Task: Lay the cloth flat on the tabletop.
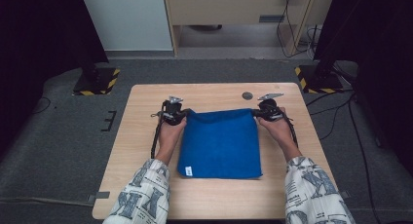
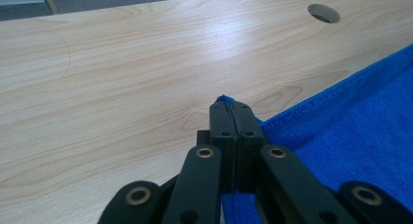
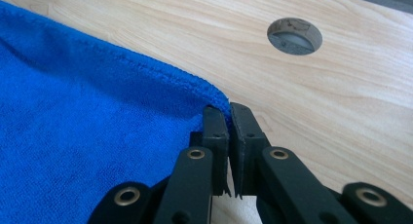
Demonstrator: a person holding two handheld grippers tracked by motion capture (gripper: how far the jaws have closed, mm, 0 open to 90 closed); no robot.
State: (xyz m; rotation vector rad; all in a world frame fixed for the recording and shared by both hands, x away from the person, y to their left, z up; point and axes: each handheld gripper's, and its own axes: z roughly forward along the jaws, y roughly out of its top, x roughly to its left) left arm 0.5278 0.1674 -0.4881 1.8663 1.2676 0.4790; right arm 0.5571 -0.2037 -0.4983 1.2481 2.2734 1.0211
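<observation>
A blue towel (image 1: 220,143) lies folded flat in the middle of the wooden table (image 1: 214,199), with a small white tag at its near left corner. My left gripper (image 1: 181,113) is shut on the towel's far left corner; in the left gripper view a tuft of blue towel (image 2: 341,146) sticks out past the closed left gripper (image 2: 234,107). At the far right corner my right gripper (image 1: 256,112) is shut on the towel too. In the right gripper view the blue towel (image 3: 87,136) edge runs between the nearly closed jaws of the right gripper (image 3: 229,112).
A round cable hole (image 1: 247,95) sits in the table just beyond the towel's far edge, also seen as the hole (image 3: 294,35) close to my right gripper. Stands with yellow-black bases (image 1: 96,81) flank the table on the grey floor.
</observation>
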